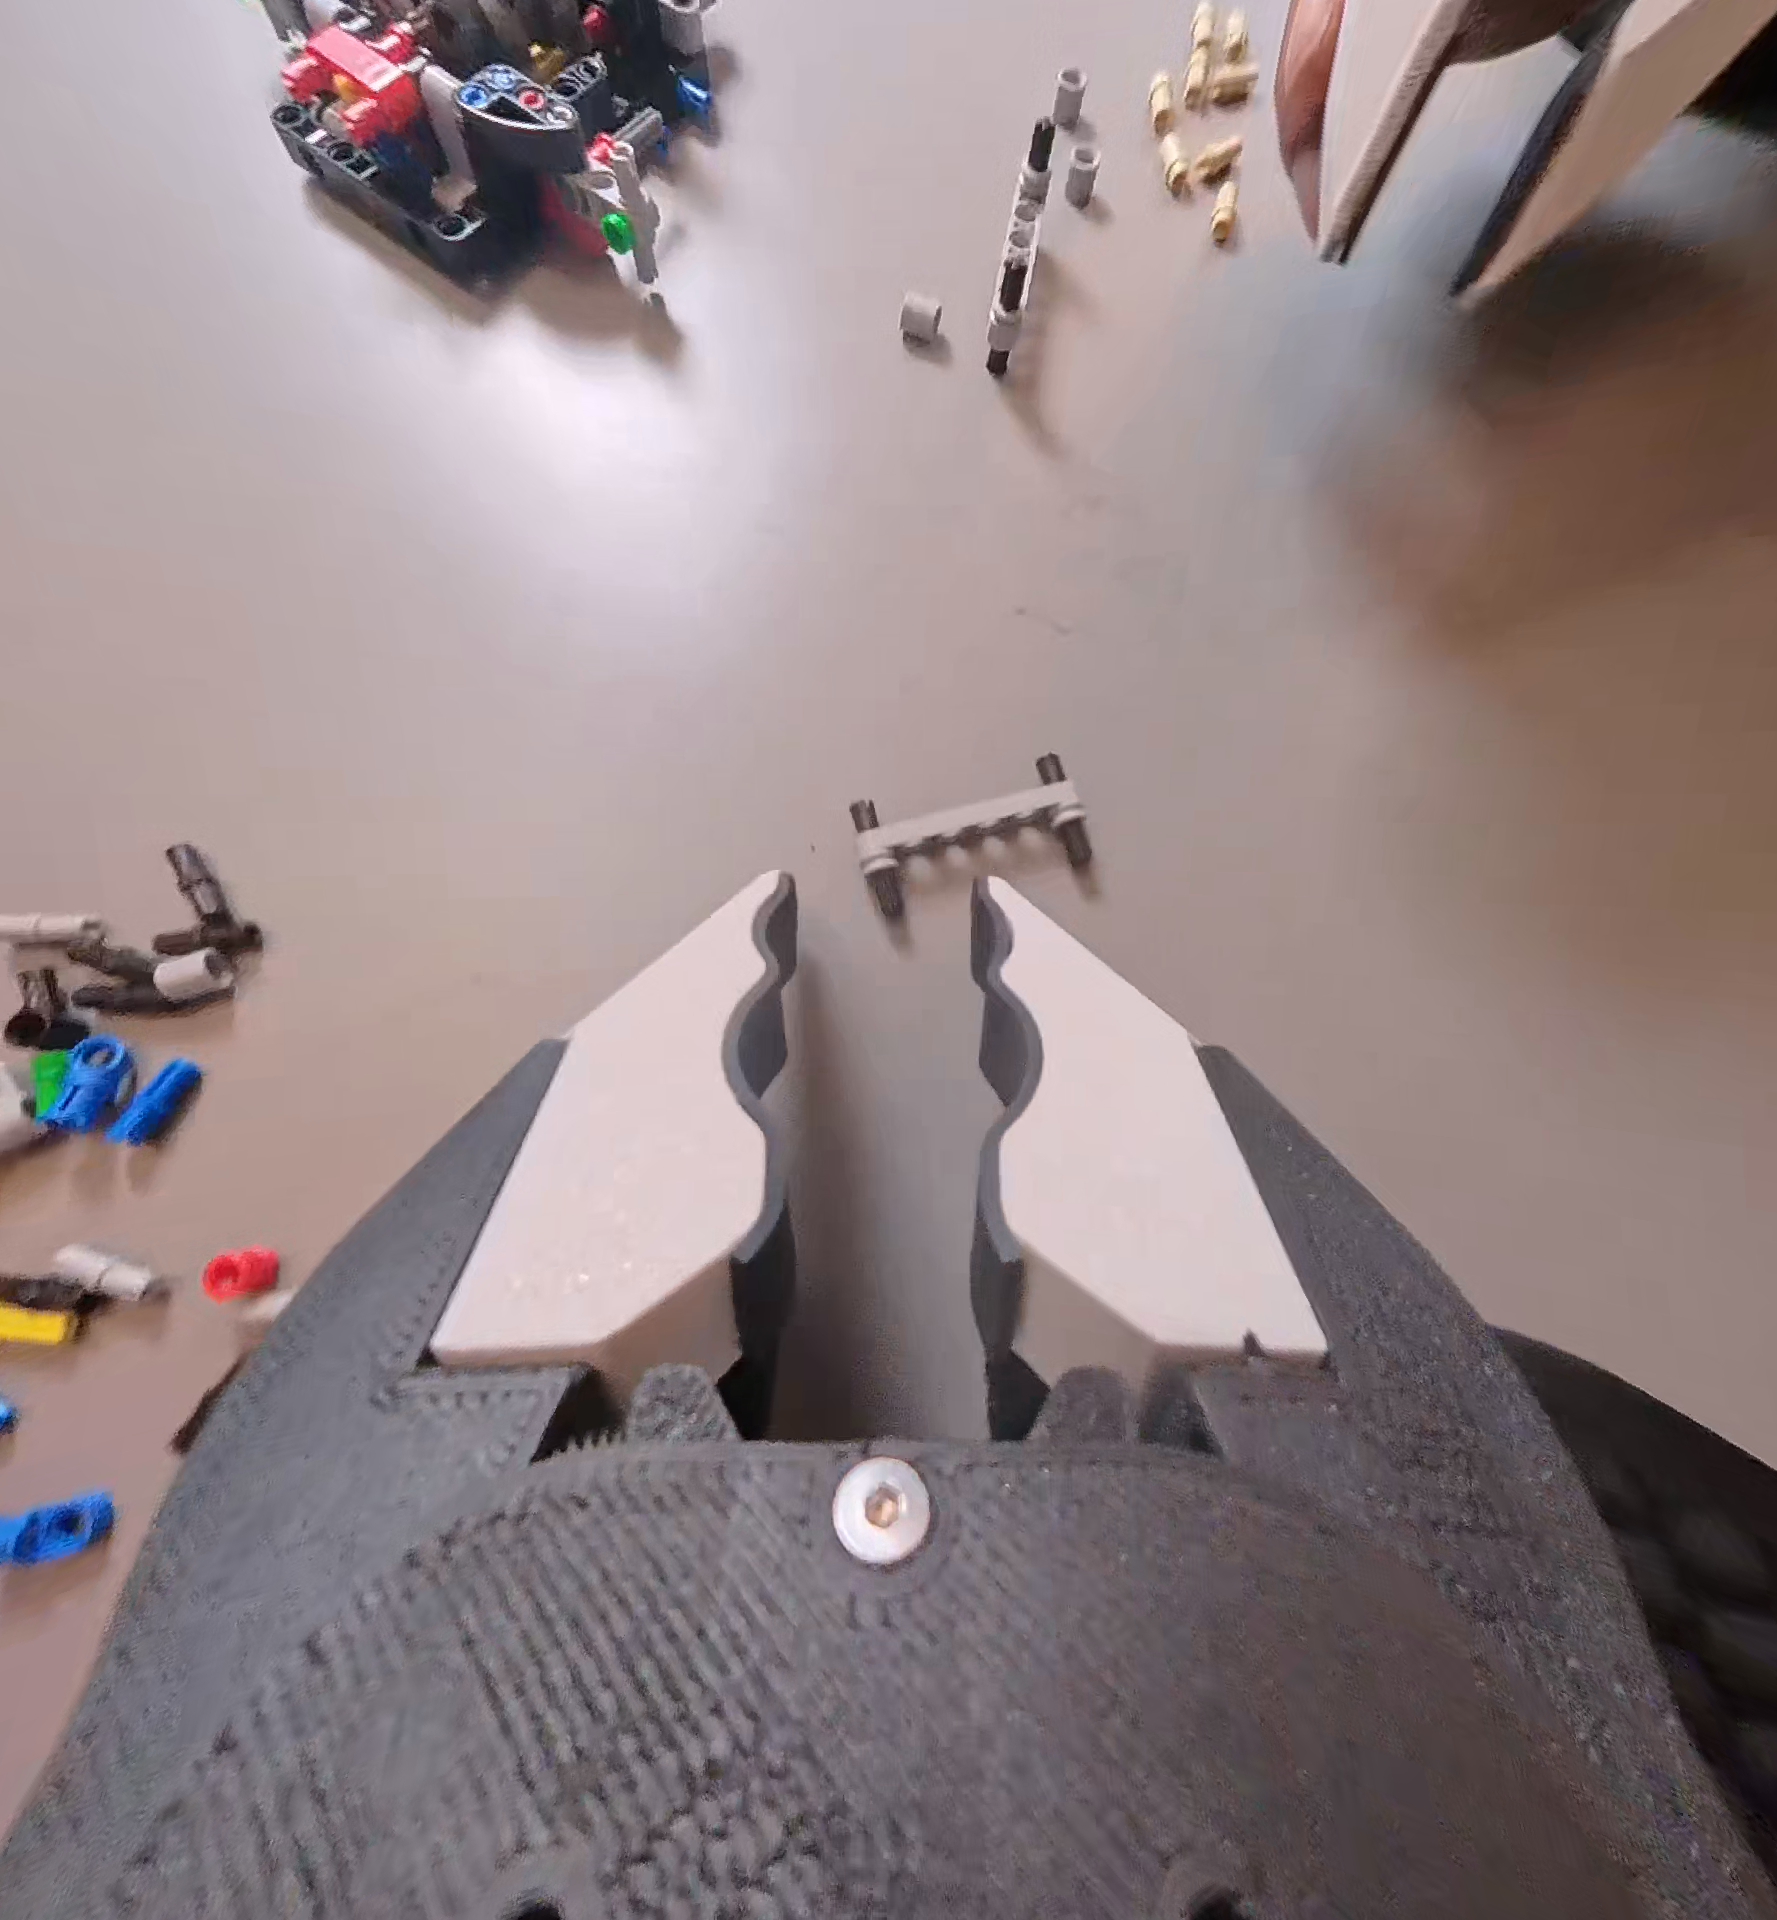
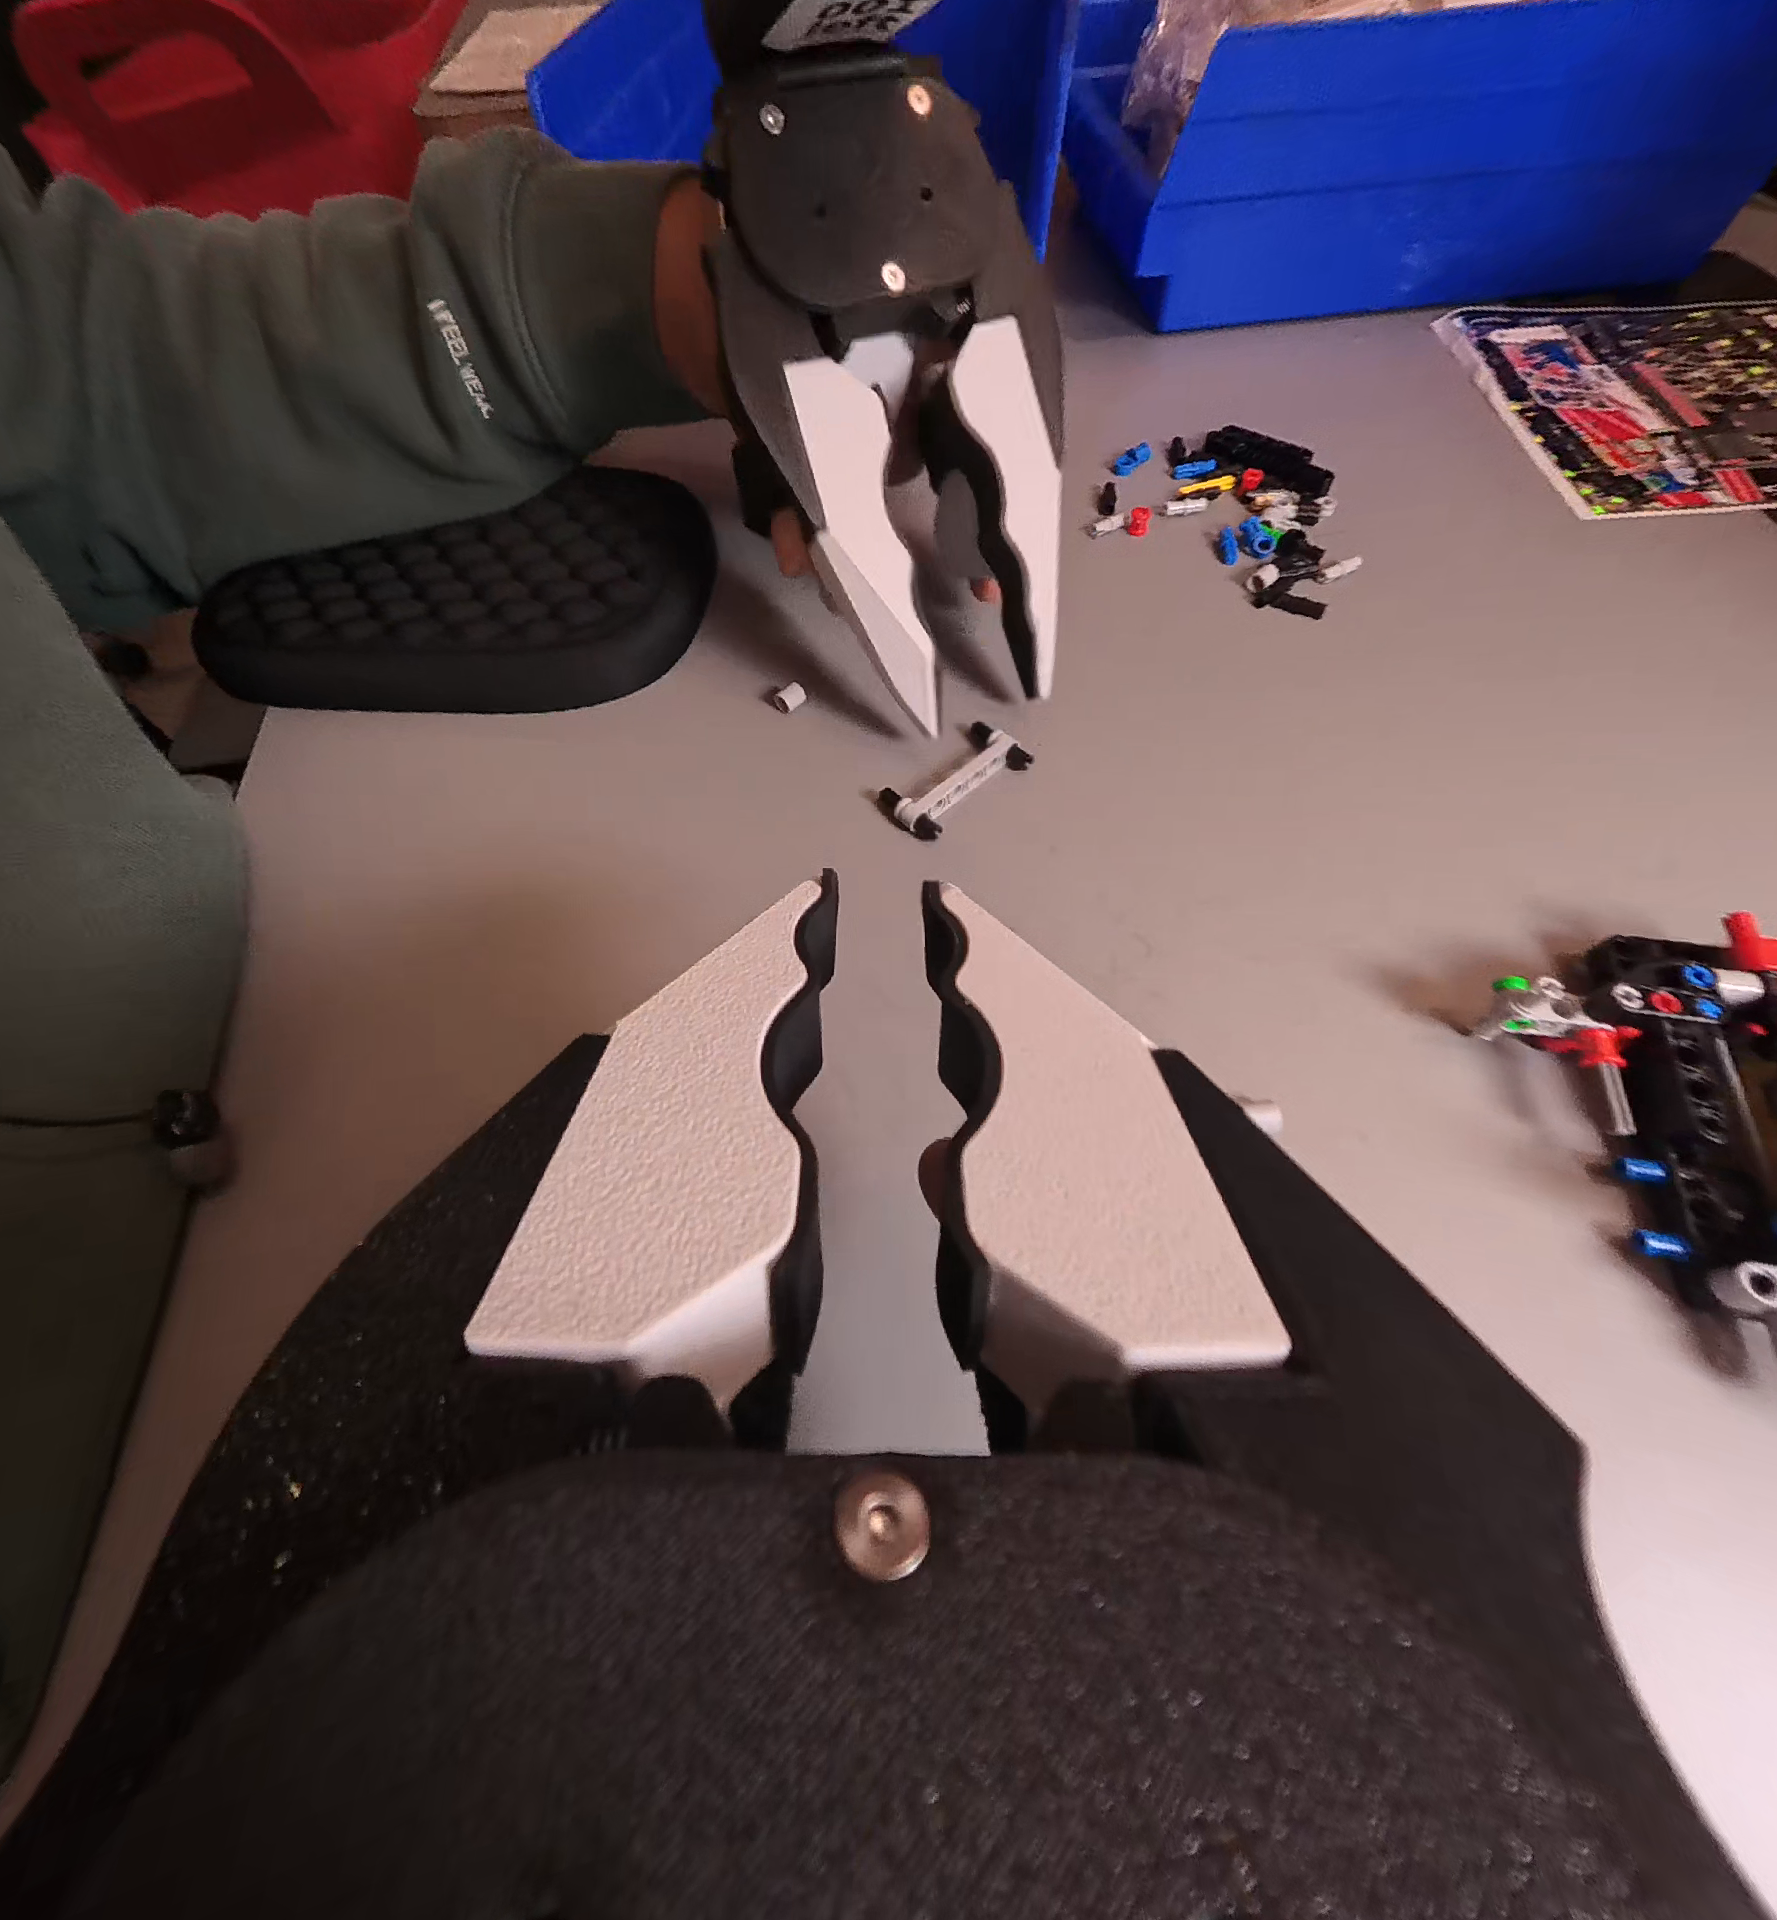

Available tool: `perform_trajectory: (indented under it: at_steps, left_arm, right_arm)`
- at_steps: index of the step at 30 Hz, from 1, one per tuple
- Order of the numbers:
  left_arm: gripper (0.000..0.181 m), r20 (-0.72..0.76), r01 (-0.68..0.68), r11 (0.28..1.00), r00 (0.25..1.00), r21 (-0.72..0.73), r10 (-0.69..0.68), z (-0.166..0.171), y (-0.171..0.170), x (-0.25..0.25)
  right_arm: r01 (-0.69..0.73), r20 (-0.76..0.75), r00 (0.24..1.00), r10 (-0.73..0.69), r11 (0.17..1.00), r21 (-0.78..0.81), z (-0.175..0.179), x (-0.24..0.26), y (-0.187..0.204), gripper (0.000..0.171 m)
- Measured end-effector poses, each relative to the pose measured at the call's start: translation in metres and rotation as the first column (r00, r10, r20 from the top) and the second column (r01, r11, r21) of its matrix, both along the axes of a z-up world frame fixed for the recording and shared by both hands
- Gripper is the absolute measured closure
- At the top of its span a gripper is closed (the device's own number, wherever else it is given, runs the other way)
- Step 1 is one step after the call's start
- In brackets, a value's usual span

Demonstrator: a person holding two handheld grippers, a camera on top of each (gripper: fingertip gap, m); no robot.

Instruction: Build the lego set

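Right wrist view: half-built model (image 2: 1736,1101) cut off at right edge. One grey beam (image 2: 955,779), two black pins, mid-frame between left gripper (image 2: 977,696) and right gripper (image 2: 879,883), both parted, empty.

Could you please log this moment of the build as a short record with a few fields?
Surface: pale grey table
Left gripper: open, empty, tips just short of the beam
Right gripper: open, empty, pointed at the same beam from the opposite side
Target piece: light grey holed plastic beam with black pins at both ends, lying flat between the grippers
Model: partly built black, red and blue assembly, to the right gripper's right
Loose parts: heap of small mixed-colour connectors
Storage: blue plastic bins at the far edge
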State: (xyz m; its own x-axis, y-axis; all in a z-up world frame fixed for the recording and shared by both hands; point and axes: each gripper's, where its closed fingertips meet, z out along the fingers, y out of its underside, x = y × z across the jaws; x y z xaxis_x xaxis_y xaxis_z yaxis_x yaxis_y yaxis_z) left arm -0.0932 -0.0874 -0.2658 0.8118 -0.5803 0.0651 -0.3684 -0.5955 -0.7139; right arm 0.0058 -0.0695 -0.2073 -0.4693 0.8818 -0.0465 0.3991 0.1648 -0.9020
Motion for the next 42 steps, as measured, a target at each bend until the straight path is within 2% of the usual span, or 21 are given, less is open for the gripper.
perform_trajectory:
  at_steps: [4,7,9,13,20,23,25,27,29,31,35,40,42]
  left_arm:
    - [0.162,0.09,0.049,0.998,0.995,-0.042,-0.045,0.021,-0.037,0.004]
    - [0.158,0.052,0.103,0.986,0.994,-0.134,-0.096,0.002,-0.064,0.013]
    - [0.156,0.049,0.125,0.985,0.992,-0.119,-0.12,-0.004,-0.066,0.021]
    - [0.173,0.036,0.181,0.977,0.983,-0.115,-0.178,-0.006,-0.068,0.025]
    - [0.161,0.108,0.217,0.966,0.973,-0.142,-0.203,-0.004,-0.081,0.027]
    - [0.165,0.113,0.237,0.96,0.969,-0.148,-0.221,-0.005,-0.083,0.029]
    - [0.176,0.117,0.25,0.953,0.966,-0.169,-0.232,-0.006,-0.085,0.03]
    - [0.176,0.1,0.243,0.955,0.968,-0.171,-0.229,-0.006,-0.082,0.03]
    - [0.176,0.062,0.197,0.977,0.98,-0.087,-0.192,0.001,-0.065,0.028]
    - [0.176,0.112,0.144,0.981,0.981,0.127,-0.158,0.031,-0.036,0.038]
    - [0.177,-0.006,0.131,0.881,0.99,0.455,-0.144,0.079,0.0,0.071]
    - [0.177,-0.215,0.194,0.774,0.974,0.602,-0.076,0.094,0.021,0.098]
    - [0.177,-0.273,0.212,0.758,0.961,0.616,-0.047,0.093,0.023,0.101]
  right_arm:
    - [0.043,-0.036,0.998,-0.043,0.999,-0.01,0.009,0.012,0.016,0.158]
    - [0.069,-0.058,0.996,-0.072,0.997,-0.04,0.013,0.016,0.026,0.16]
    - [0.067,-0.062,0.996,-0.071,0.995,-0.068,0.014,0.015,0.027,0.161]
    - [0.026,-0.058,0.998,-0.031,0.997,-0.079,0.012,0.016,0.017,0.16]
    - [0.003,-0.057,0.998,-0.007,0.998,-0.068,0.008,0.02,0.01,0.16]
    - [-0.007,-0.054,0.999,0.003,0.997,-0.077,0.007,0.02,0.009,0.161]
    - [-0.015,-0.055,0.998,0.01,0.997,-0.078,0.007,0.021,0.008,0.16]
    - [-0.02,-0.069,0.998,0.015,0.997,-0.078,0.01,0.022,0.007,0.161]
    - [-0.033,-0.102,0.995,0.024,0.995,-0.091,0.016,0.023,0.005,0.161]
    - [-0.051,-0.147,0.989,0.031,0.99,-0.133,0.024,0.023,0.001,0.16]
    - [-0.015,-0.17,0.985,-0.033,0.962,-0.273,0.035,0.013,-0.001,0.153]
    - [0.026,-0.11,0.989,-0.101,0.844,-0.536,0.047,0.008,0.005,0.15]
    - [0.048,-0.059,0.993,-0.099,0.821,-0.569,0.042,0.007,0.005,0.151]
